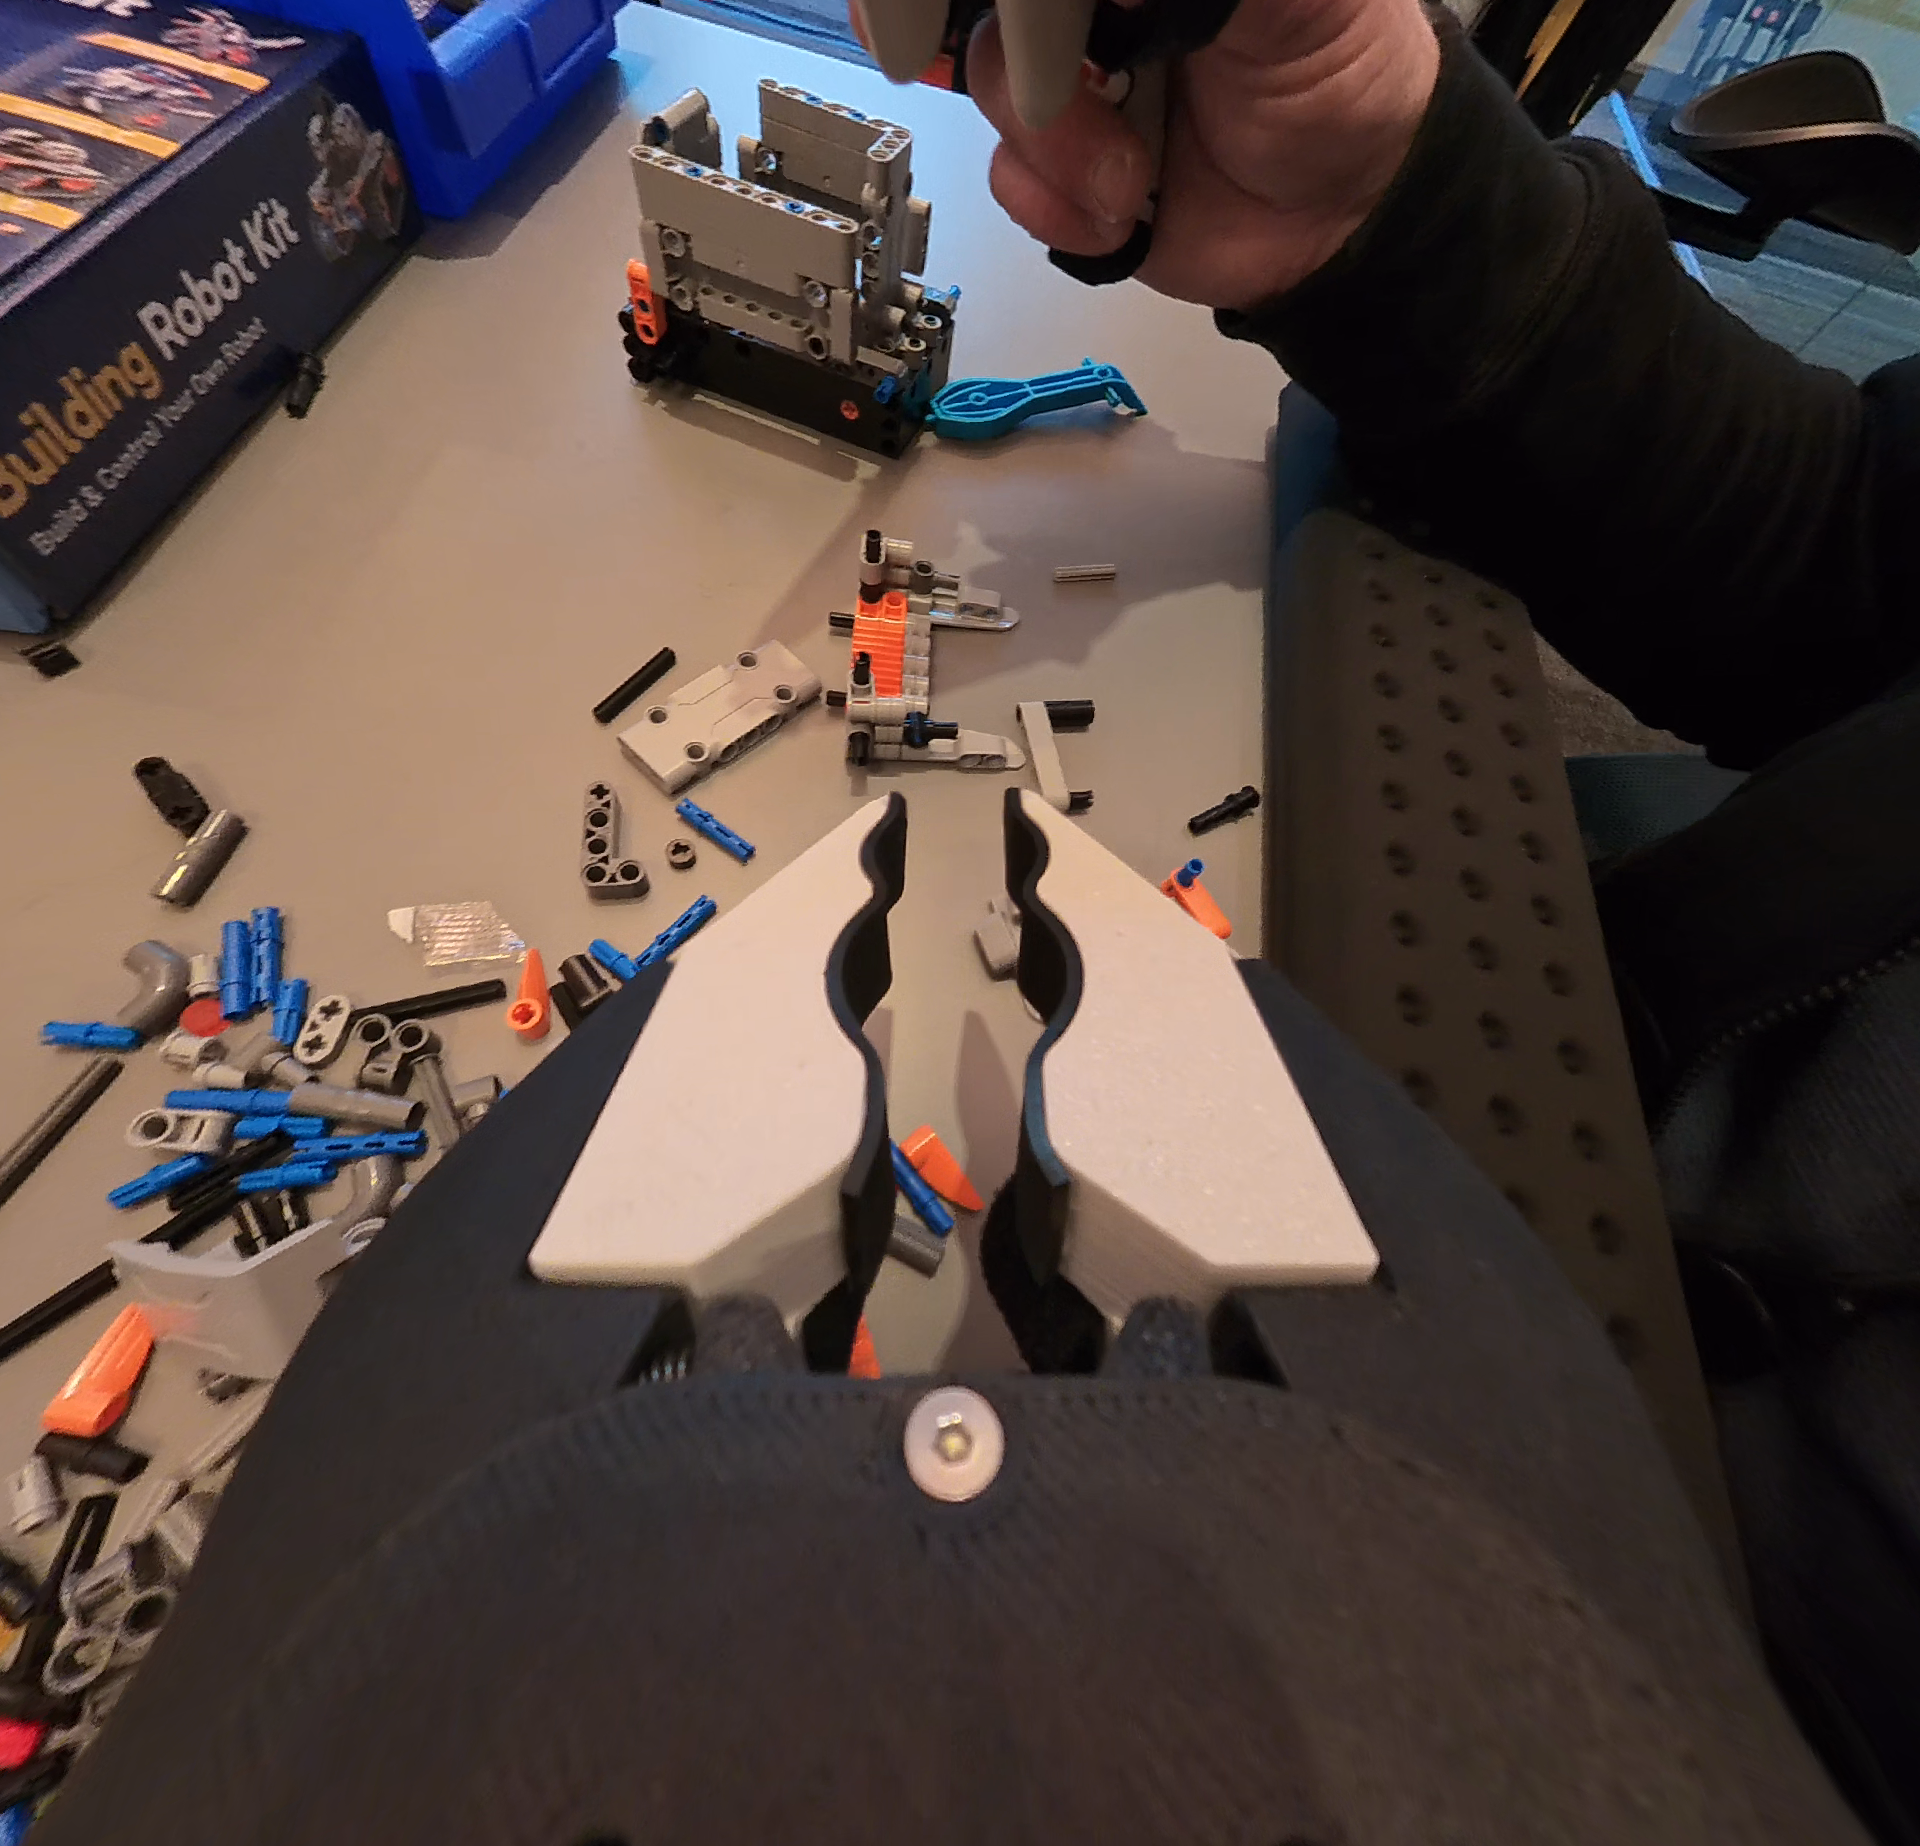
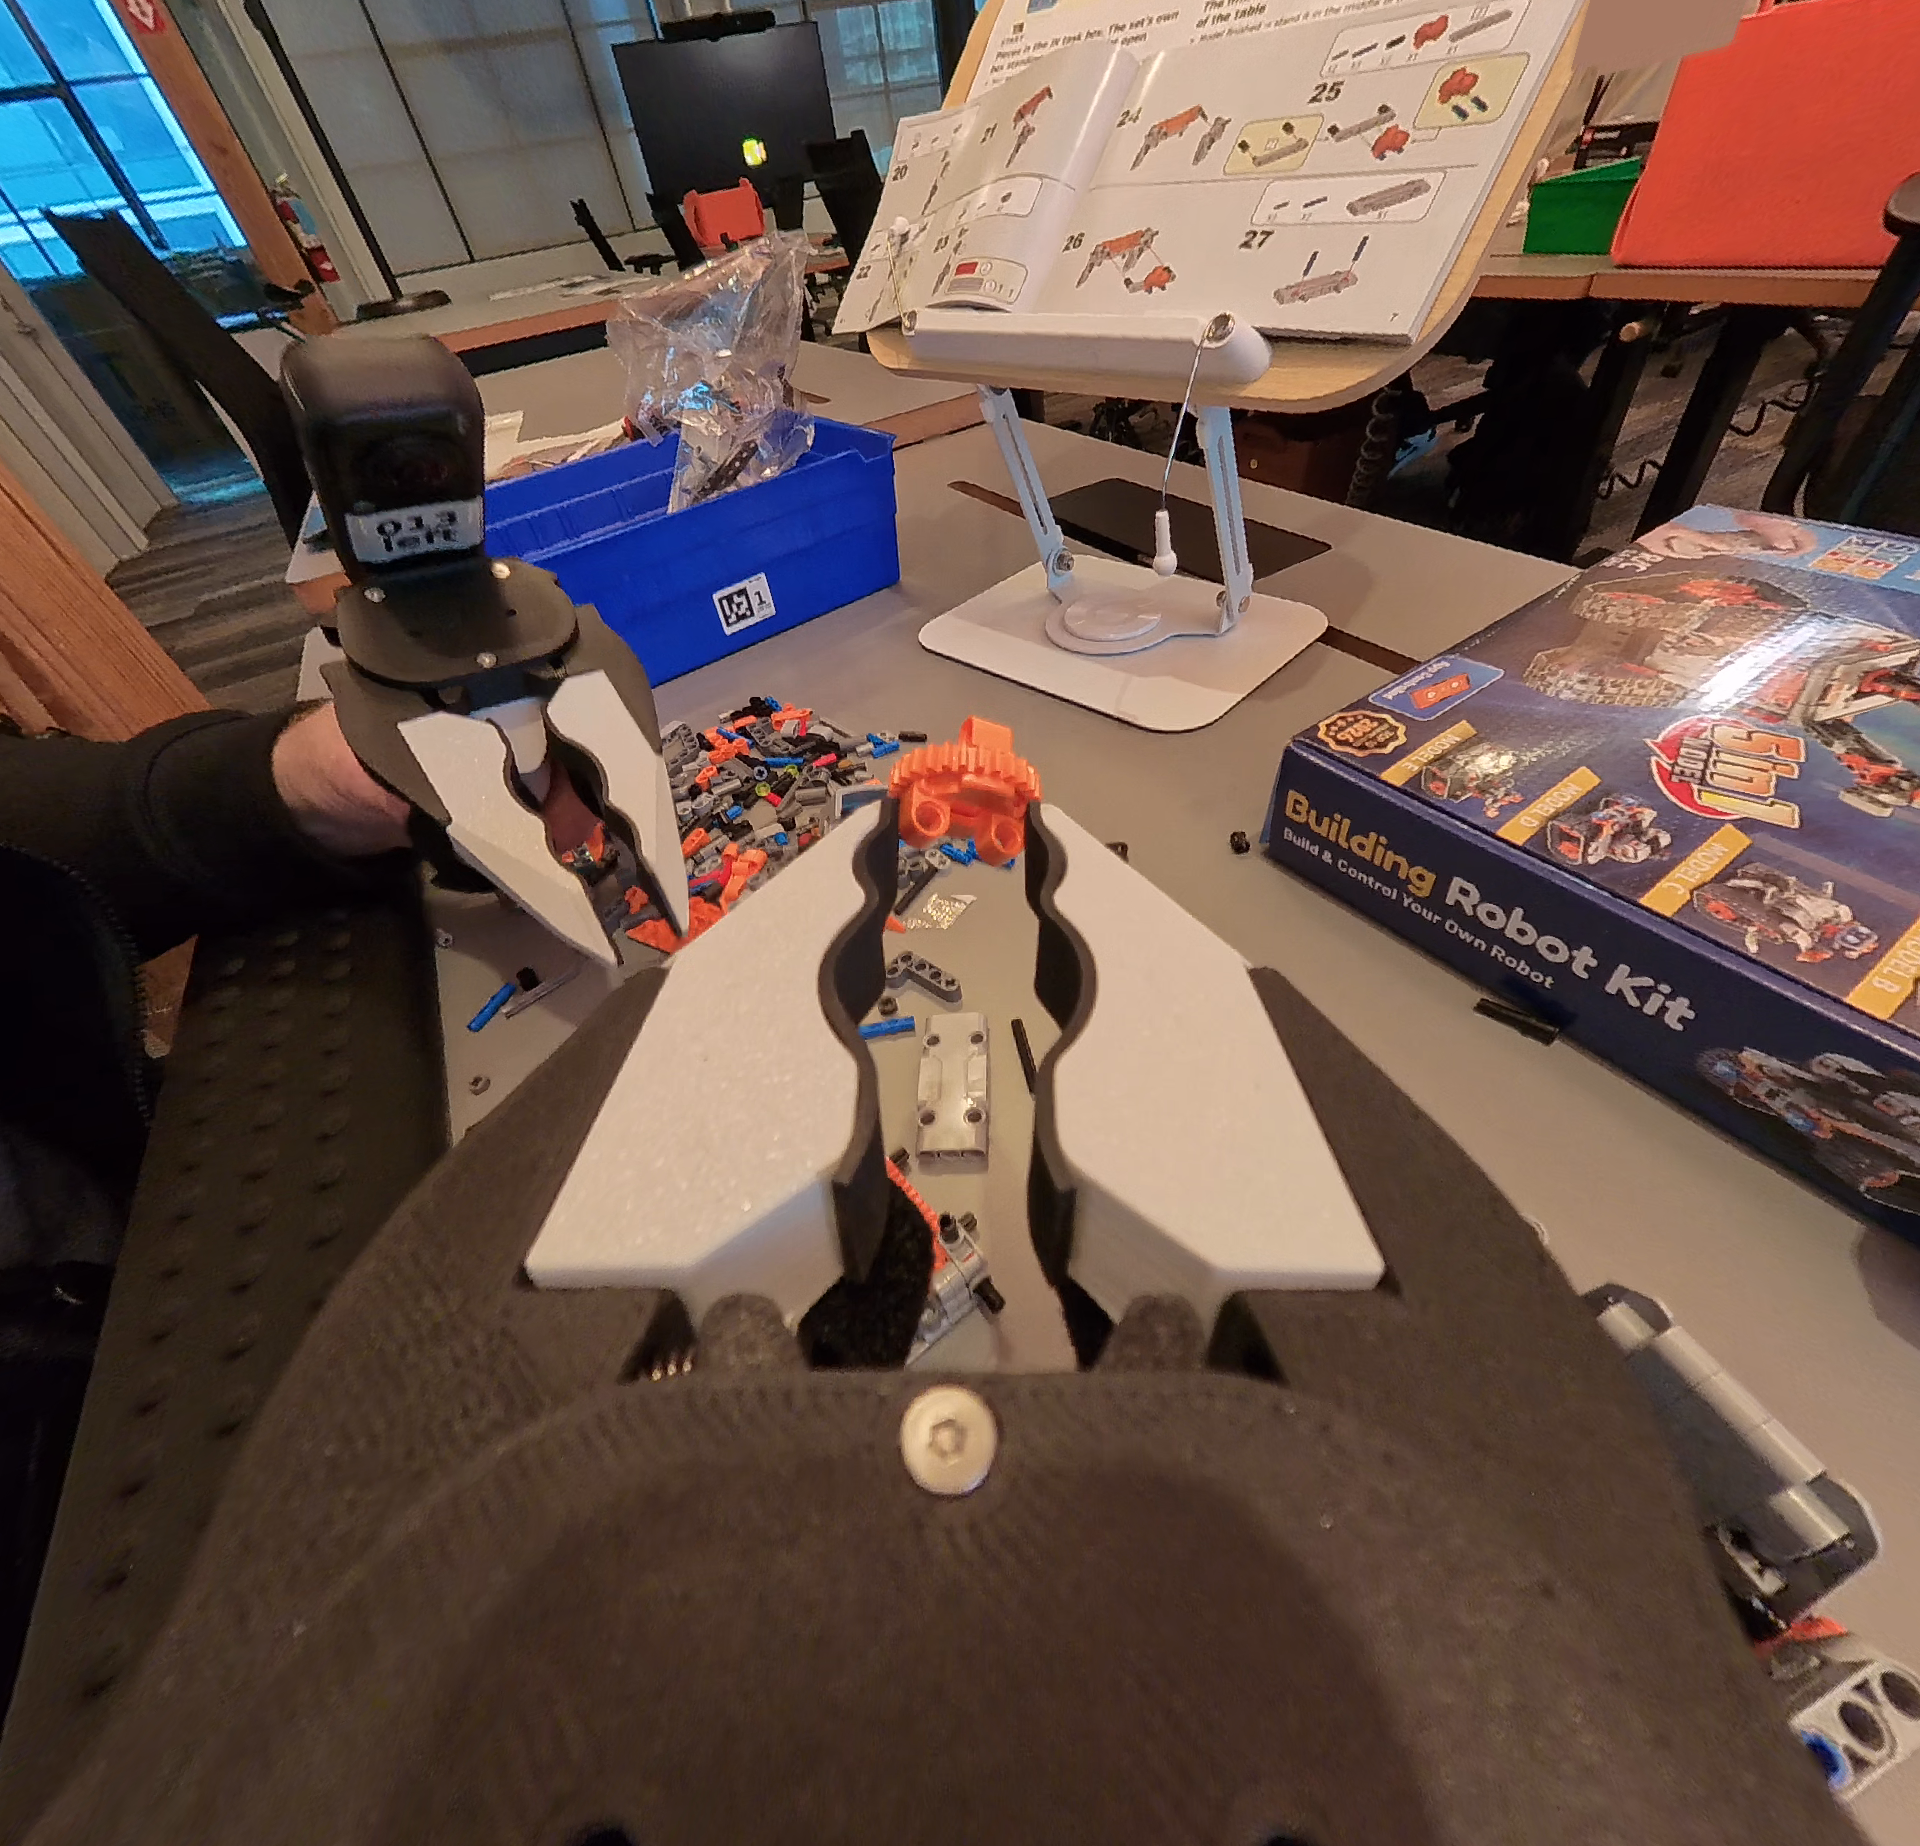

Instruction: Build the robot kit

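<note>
Right gripper [image 2: 961, 809] pinches an orange gear piece [image 2: 961, 783] aloft; left gripper [image 1: 954, 809], apparently empty, hangs parted above the tabletop [image 1: 468, 570].

An open-plan office or lab workspace is showing here: tall windows [image 2: 94, 134] are lining the far wall, office chairs [image 2: 717, 212] and a dark monitor [image 2: 722, 103] are standing behind, and a grey bench [image 2: 1195, 809] is carrying a blue parts bin [image 2: 727, 549], a boxed building kit [image 2: 1621, 820] and an instruction booklet [image 2: 1195, 155] propped on a stand.
</note>
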